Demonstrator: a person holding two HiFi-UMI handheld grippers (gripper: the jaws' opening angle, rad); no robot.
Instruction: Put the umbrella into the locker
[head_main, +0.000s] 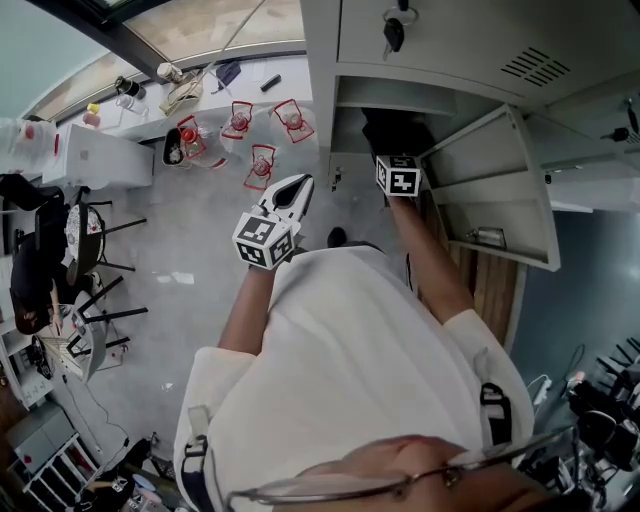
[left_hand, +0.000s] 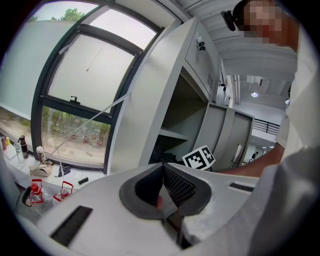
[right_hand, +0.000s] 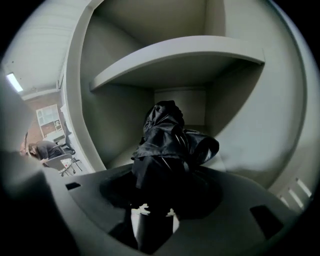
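The black folded umbrella (right_hand: 167, 140) sits between the jaws of my right gripper (right_hand: 156, 175), which is shut on it. Its bunched fabric pokes forward into the open grey locker compartment (right_hand: 220, 125), under a shelf (right_hand: 175, 55). In the head view my right gripper (head_main: 394, 160) reaches into the locker opening (head_main: 350, 125) with the dark umbrella (head_main: 385, 130) ahead of its marker cube. My left gripper (head_main: 293, 192) hangs back to the left of the locker, with its jaws together and nothing in them (left_hand: 162, 167).
The locker door (head_main: 490, 190) stands swung open to the right of my right arm. Keys (head_main: 393, 30) hang from the shut door above. A counter (head_main: 140, 125) by the window carries red-capped bottles (head_main: 240, 120). A table and chairs (head_main: 80, 260) stand at the far left.
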